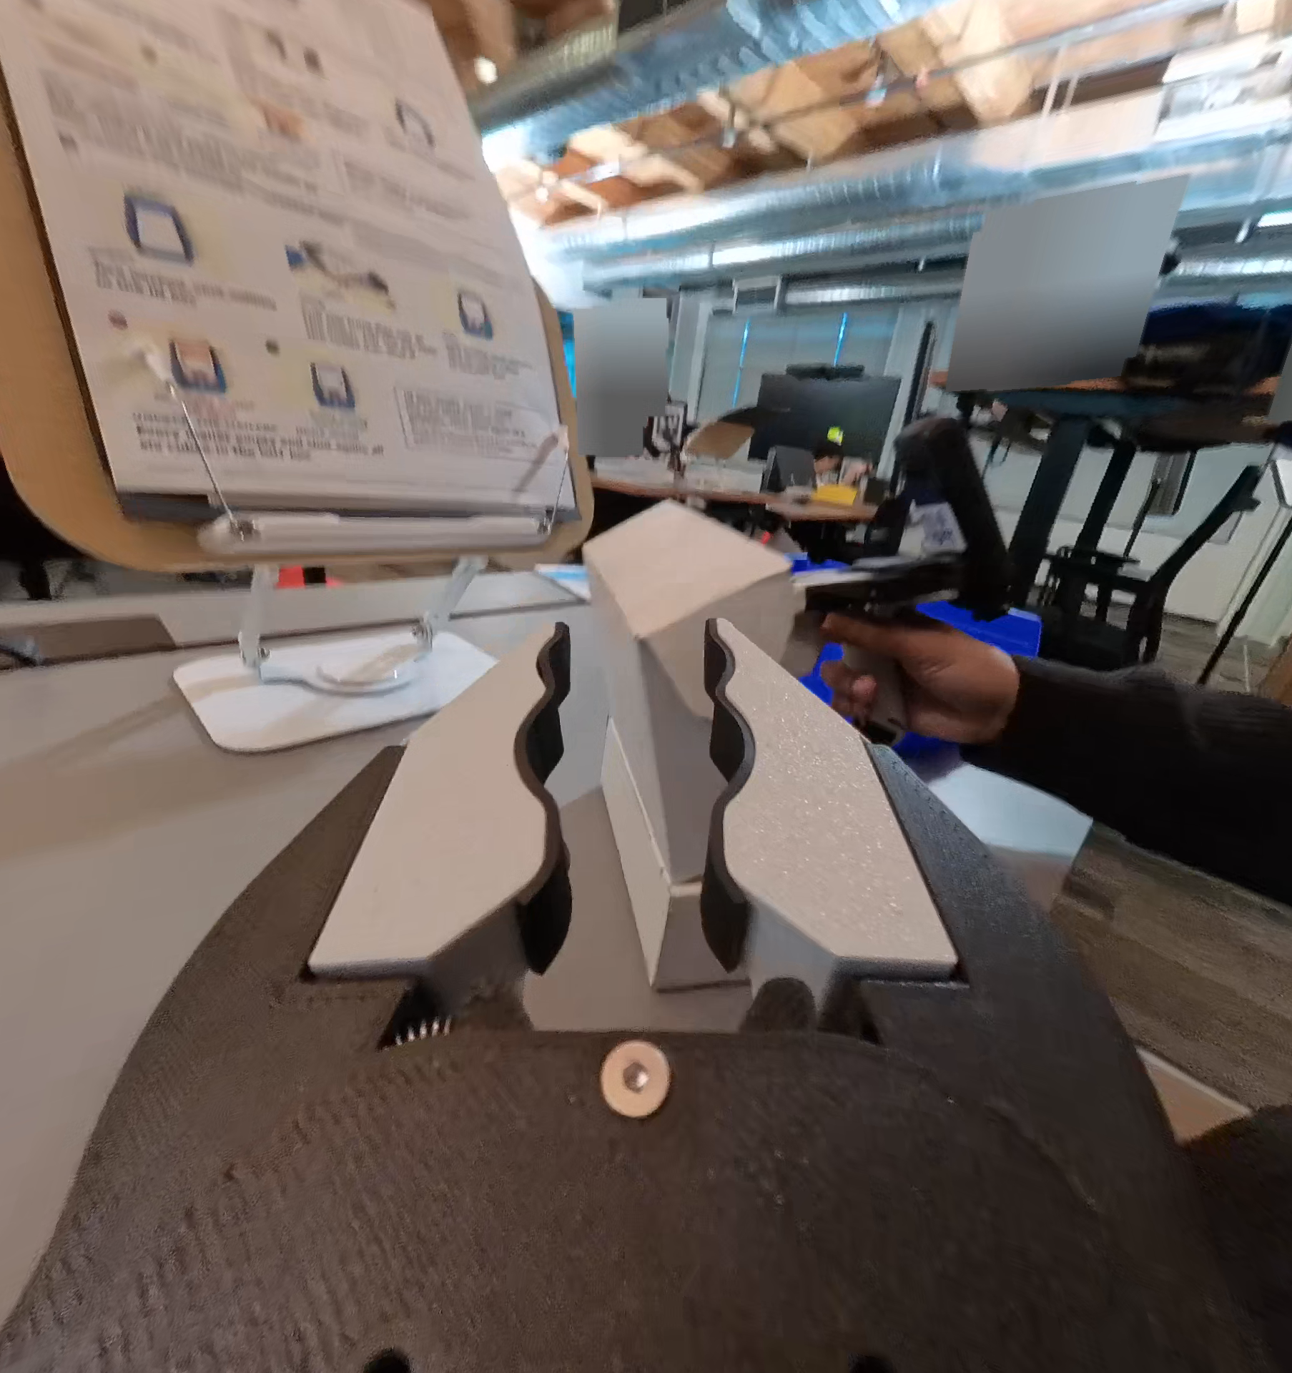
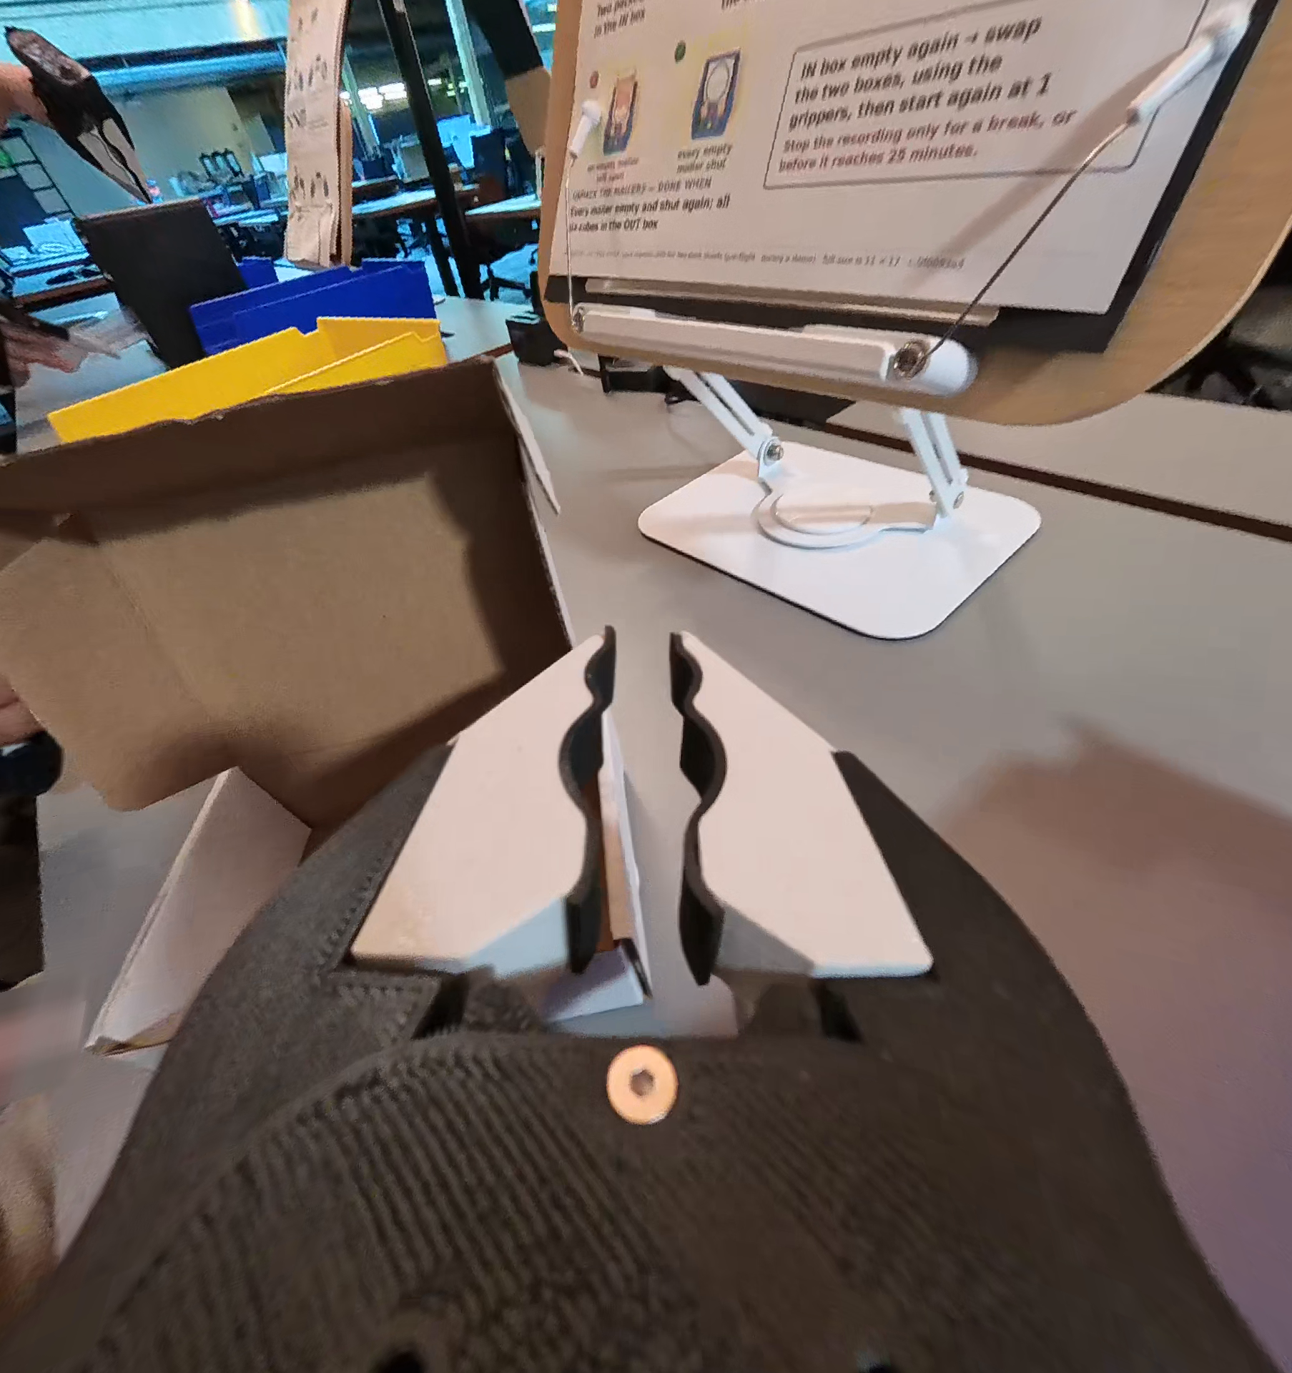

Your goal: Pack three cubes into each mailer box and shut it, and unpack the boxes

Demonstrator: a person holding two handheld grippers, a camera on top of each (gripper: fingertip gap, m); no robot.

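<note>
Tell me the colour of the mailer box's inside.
Plain brown cardboard inside the mailer box; right wrist view shows it best.

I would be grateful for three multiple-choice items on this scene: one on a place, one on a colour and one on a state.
1. In the left wrist view, where is the mailer's white wall?
A. Between the left gripper's jaws
B. On the paper stand
C. Inside a blue bin

2. In the right wrist view, what colour is the bin just behind the mailer?
A. Red
B. Yellow
C. Green

3. In the right wrist view, what state is the mailer in?
A. Taped shut
B. Open
C. Flattened

Answers: 1 A, the wall runs up the gap between the jaws; 2 B, yellow walls rise over its rim; 3 B, its brown inside shows.
</note>
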